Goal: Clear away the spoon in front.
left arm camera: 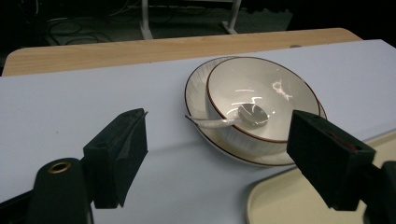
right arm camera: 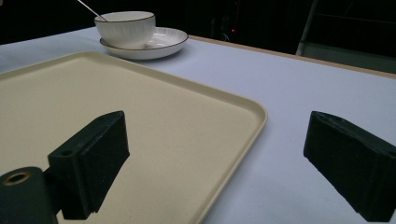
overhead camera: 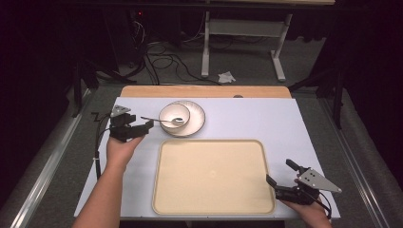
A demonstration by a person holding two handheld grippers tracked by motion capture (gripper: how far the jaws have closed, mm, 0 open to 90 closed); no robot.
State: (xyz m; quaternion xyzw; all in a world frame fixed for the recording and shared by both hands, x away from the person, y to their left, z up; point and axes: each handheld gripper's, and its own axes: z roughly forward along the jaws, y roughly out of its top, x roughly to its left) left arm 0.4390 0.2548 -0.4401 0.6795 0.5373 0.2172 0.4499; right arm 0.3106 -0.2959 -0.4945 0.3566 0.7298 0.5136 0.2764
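Where the surface [overhead camera: 285,118] nears its far edge sit 1 bowl [overhead camera: 174,115] w/ 1 spoon [overhead camera: 161,120] in it, on 1 plate [overhead camera: 196,118]; 1 cream tray [overhead camera: 214,175] lies just in front. Left claw [overhead camera: 148,125], jaws apart, reaches toward the spoon handle. Right claw [overhead camera: 280,173], released, hovers at the tray's right edge, nr corner.
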